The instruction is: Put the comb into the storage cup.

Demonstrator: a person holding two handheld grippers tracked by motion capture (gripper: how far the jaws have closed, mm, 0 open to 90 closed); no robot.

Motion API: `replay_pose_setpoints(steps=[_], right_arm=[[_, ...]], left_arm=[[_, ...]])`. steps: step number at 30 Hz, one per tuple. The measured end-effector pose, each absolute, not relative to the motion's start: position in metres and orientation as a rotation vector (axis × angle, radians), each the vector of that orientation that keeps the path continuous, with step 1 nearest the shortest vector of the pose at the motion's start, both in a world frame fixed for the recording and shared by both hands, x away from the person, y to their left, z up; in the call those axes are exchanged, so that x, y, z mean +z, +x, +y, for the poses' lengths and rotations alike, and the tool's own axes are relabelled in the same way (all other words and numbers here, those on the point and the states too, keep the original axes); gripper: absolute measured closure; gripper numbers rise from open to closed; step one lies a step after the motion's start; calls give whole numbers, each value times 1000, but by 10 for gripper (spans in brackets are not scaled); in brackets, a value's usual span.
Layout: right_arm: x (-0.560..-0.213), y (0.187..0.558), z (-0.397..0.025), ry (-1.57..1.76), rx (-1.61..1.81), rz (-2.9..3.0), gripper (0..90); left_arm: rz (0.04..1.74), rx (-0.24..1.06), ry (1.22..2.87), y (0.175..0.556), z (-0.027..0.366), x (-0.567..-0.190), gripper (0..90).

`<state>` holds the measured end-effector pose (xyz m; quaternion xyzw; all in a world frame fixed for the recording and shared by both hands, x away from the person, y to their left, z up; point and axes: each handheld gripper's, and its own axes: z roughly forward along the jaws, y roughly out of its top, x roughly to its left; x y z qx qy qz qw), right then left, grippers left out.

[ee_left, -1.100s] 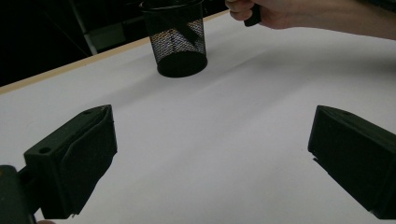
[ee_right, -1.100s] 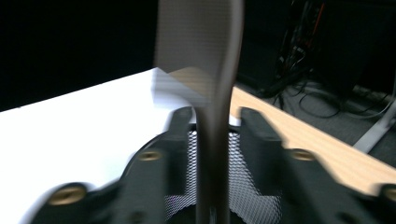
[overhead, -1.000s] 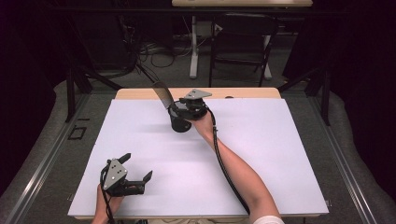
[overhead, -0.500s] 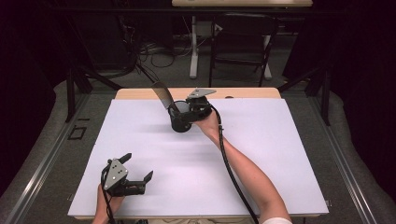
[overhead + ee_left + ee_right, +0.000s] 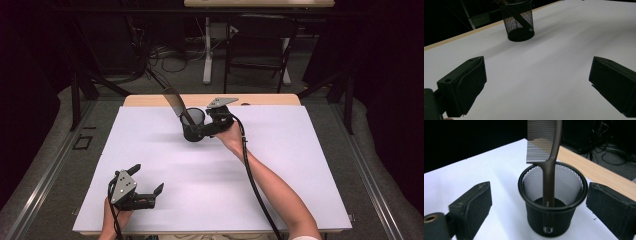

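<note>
My right claw [image 5: 541,212] is spread wide around the cup [image 5: 552,202], maybe not touching. The comb [image 5: 549,157] stands inside, so I should squeeze slowly and keep the cup straight.

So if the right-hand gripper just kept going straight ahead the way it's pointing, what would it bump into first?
Most likely the black mesh cup, which stands right between the open jaws of the right gripper. The comb standing in the cup would come next. How near the cup is cannot be told exactly.

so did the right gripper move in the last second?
Barely. In the high view the right gripper sits at the mesh cup near the table's wooden far edge, as before; the forearm swung slightly.
</note>
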<state>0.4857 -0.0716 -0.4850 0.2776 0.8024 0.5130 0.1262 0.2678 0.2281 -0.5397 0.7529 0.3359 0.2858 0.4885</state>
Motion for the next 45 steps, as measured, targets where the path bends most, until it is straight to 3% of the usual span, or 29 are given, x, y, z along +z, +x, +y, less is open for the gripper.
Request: replay_pose_setpoints(steps=[10,45], right_arm=[[-485,471,-86,810,1436,2414,0],[-492,412,-151,826,1280,2519,0]], left_arm=[[812,697,1832,268,228,-540,13],[815,694,1837,268,227,-540,14]])
